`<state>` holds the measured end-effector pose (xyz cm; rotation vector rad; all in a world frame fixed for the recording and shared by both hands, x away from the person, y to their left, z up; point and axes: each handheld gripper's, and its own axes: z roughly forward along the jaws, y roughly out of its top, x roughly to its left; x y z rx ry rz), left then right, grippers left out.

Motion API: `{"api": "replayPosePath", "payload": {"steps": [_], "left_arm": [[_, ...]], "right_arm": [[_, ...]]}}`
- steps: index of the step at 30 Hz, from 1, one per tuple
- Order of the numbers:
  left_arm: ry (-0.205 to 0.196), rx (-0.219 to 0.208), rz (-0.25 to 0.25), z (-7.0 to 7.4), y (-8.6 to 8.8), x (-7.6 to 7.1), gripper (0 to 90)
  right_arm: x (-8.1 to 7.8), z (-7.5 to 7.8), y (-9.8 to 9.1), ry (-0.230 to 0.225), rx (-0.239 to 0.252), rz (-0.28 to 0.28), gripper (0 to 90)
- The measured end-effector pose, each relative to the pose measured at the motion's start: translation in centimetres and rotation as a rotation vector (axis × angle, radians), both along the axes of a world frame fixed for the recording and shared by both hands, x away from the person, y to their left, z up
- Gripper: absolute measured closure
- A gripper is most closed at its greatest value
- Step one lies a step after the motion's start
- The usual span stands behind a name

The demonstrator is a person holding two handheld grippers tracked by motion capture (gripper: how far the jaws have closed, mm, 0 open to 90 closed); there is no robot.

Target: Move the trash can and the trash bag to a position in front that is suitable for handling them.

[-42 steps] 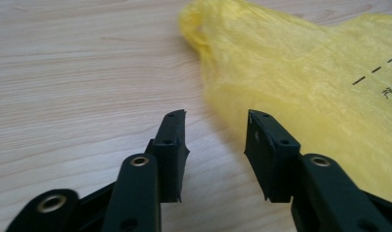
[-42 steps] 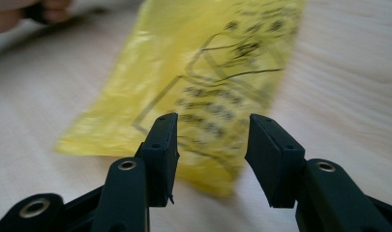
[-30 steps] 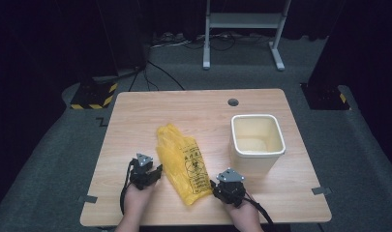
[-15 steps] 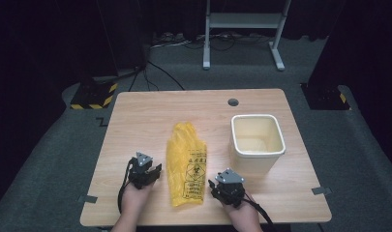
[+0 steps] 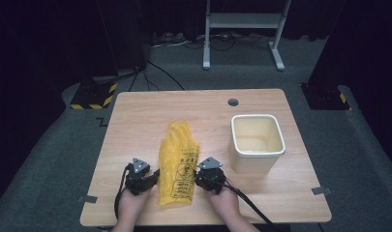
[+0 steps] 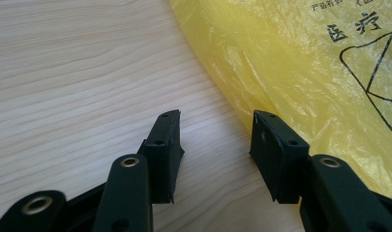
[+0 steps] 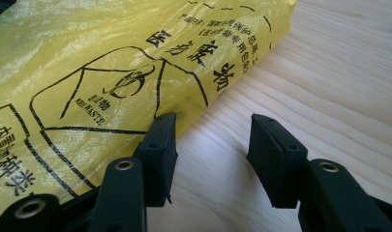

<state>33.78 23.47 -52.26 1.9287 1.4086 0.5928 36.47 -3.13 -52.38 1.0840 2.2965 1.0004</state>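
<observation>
A yellow plastic waste bag [image 5: 179,162] with black print lies flat on the wooden table [image 5: 135,121], its length running away from me. My left gripper [image 5: 156,175] rests at the bag's left edge near the front and is open. In the left gripper view its jaws [image 6: 215,130] have just opened a little over bare wood, one tip at the bag [image 6: 305,72] edge. My right gripper [image 5: 197,178] sits at the bag's right edge, also open. In the right gripper view it [image 7: 213,128] has one jaw over the bag [image 7: 101,72] edge and nothing pinched.
A cream square bin [image 5: 257,117] stands upright on the table to the right of the bag, beyond my right hand. A round cable hole [image 5: 233,102] marks the far side. The right gripper's cable [image 5: 251,208] trails off the front edge.
The bag, which lay slanted toward the left, now lies straighter and narrower between the grippers. My right gripper has slid left up to its edge; the left has barely moved.
</observation>
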Motion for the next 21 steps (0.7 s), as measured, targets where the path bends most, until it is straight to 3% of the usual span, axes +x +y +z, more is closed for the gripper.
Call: {"api": "replayPosePath", "payload": {"steps": [4,10,11,12,13,14,17,18,19,20,21], "left_arm": [[0.000,-0.018,0.068,-0.1,2.8,-0.8,53.8],[-0.002,-0.013,0.078,-0.1,3.6,-0.9,49.2],[-0.005,0.017,0.058,-0.2,3.5,-0.7,44.6],[-0.005,0.017,0.058,-0.2,3.5,-0.7,42.1],[-0.011,0.023,0.034,-0.3,3.2,-0.6,39.1],[-0.011,0.023,0.034,-0.3,3.2,-0.6,38.7],[-0.023,0.021,0.016,-0.4,3.0,-0.9,38.1],[-0.023,0.021,0.016,-0.4,3.0,-0.9,36.3],[-0.021,0.018,0.012,-0.5,3.0,-0.9,35.9],[-0.021,0.018,0.012,-0.5,3.0,-0.9,35.8],[-0.021,0.016,0.005,-0.5,3.0,-0.9,35.4]], "right_arm": [[0.3,0.0,2.2,-0.007,-0.012,0.041,51.4],[0.0,0.4,2.3,-0.021,-0.022,0.046,46.4],[-0.8,0.8,1.4,-0.044,-0.018,0.065,44.6],[-0.8,0.8,1.4,-0.044,-0.018,0.065,44.6],[-1.6,1.1,0.1,-0.057,-0.006,0.079,42.9],[-1.6,1.1,0.1,-0.057,-0.006,0.079,42.9],[-2.8,1.0,-2.8,-0.041,0.010,0.107,46.1],[-2.8,1.0,-2.8,-0.041,0.010,0.107,46.1],[-3.5,0.9,-4.4,-0.035,0.009,0.125,45.5],[-3.5,0.9,-4.4,-0.035,0.009,0.125,45.5],[-3.9,0.9,-5.8,-0.025,0.013,0.115,44.3]]}}
